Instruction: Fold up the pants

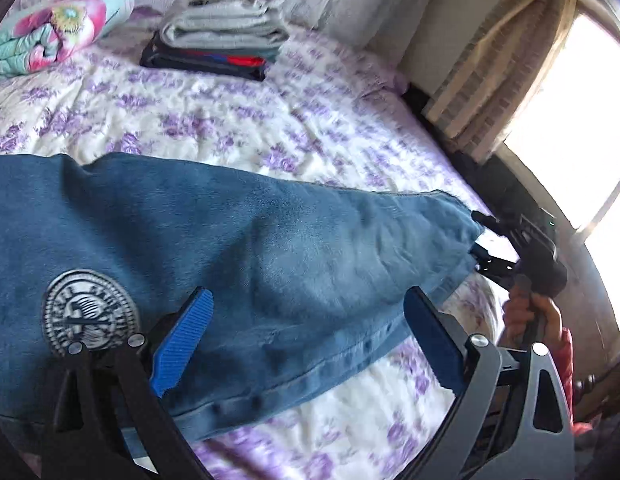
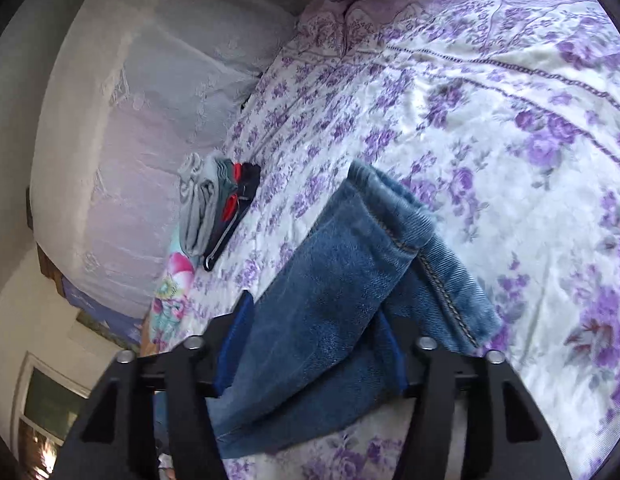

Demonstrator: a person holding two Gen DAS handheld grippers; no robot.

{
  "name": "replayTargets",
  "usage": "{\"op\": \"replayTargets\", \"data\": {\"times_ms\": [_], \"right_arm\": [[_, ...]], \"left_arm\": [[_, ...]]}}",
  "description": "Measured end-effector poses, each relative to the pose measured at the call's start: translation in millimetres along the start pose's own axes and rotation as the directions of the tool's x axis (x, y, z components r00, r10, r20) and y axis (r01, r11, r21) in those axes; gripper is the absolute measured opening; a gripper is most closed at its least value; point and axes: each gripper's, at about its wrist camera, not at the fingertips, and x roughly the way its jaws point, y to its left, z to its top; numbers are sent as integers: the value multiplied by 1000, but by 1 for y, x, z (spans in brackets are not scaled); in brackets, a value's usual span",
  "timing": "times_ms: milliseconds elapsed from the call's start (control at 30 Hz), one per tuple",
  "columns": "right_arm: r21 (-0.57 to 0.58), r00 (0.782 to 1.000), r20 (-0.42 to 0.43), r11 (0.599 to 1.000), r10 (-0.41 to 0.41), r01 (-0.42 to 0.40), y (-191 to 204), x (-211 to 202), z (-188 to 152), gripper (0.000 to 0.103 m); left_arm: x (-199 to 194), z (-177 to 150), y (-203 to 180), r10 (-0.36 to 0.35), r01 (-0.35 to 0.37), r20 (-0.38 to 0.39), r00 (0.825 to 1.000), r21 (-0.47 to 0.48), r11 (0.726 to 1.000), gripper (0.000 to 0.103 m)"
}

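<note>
Blue denim pants (image 1: 237, 248) lie stretched across the floral bedspread (image 1: 237, 120), with a round grey patch (image 1: 89, 312) near the left. My left gripper (image 1: 310, 320) is open, its blue pads apart above the pants' lower hem edge. My right gripper (image 1: 486, 240) shows at the pants' far right end, held by a hand. In the right wrist view the right gripper (image 2: 310, 320) is shut on the pants' leg ends (image 2: 350, 288), which bunch between its blue pads and lift off the bed.
A stack of folded clothes (image 1: 217, 36) sits at the back of the bed, also in the right wrist view (image 2: 217, 208). A flowery pink and teal quilt (image 1: 53, 28) lies at the back left. A curtain and bright window (image 1: 570, 100) stand to the right.
</note>
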Motion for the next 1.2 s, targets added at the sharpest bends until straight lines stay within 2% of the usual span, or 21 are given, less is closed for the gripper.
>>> {"op": "replayTargets", "data": {"times_ms": [33,100,167,233,333,467,533,600,700,733,767,800,833,867,900,967,1000,1033,1067,1167,1200], "right_arm": [[3,1000,2,1000,18,-18,-1,-1,-1,12],[1,999,16,999,48,-48,0,-10,-1,10],[-34,996,31,996,80,-78,11,-27,-2,10],[-62,995,37,994,93,-91,19,-40,-3,10],[-89,997,20,993,79,-77,19,-47,-4,10],[-26,999,-51,1000,-14,12,-25,-22,-5,10],[53,998,-27,997,61,-60,-43,-30,-7,10],[97,998,24,994,49,-51,-48,-48,-2,14],[86,984,174,996,-37,23,-45,-89,13,21],[21,980,196,999,-33,29,-32,-98,19,22],[-25,983,182,1000,1,3,-20,-97,22,24],[-69,988,142,996,67,-57,-5,-90,25,28],[-99,988,92,988,127,-118,9,-79,25,47],[-127,980,24,973,197,-193,28,-64,24,72],[-148,970,-27,958,243,-244,43,-50,23,78],[-194,923,-200,911,328,-365,88,-4,18,80],[-210,901,-270,892,340,-400,108,20,15,80],[-225,890,-316,885,330,-408,126,41,13,80],[-234,876,-357,877,324,-420,141,60,9,80],[-192,772,-538,843,338,-502,183,126,-6,81],[-151,724,-603,843,335,-516,195,153,-14,82]], "left_arm": [[4,0,-4,36,-36,-2,999,7,999,94],[18,-3,-16,128,-125,-38,991,64,990,93],[23,-10,-22,176,-170,-55,983,103,980,93],[16,-15,-23,170,-164,-50,984,104,981,93],[0,-15,-18,96,-94,-45,994,51,994,93],[4,-13,-7,78,-76,-83,994,26,997,93],[6,-18,-9,87,-81,-95,992,65,995,93],[0,-25,-11,107,-98,-81,991,110,989,93],[-22,-29,-2,69,-67,-29,997,73,995,92],[-30,-27,1,47,-46,-10,999,56,997,92],[-38,-22,4,15,-15,7,1000,32,999,92],[-41,-16,6,-7,7,15,1000,20,1000,92],[-42,-9,7,-29,28,16,999,22,999,92],[-41,-5,5,-35,34,19,999,28,999,92],[-39,-1,5,-29,28,26,999,36,999,92],[-26,1,7,-5,3,27,1000,55,998,92],[-17,0,13,28,-28,7,1000,45,999,92],[-7,-5,21,66,-66,-22,998,16,998,90],[0,-11,29,72,-72,-33,997,6,997,86],[-11,-27,22,89,-90,15,996,94,992,86],[-12,-30,20,93,-94,19,995,107,990,86]]}}
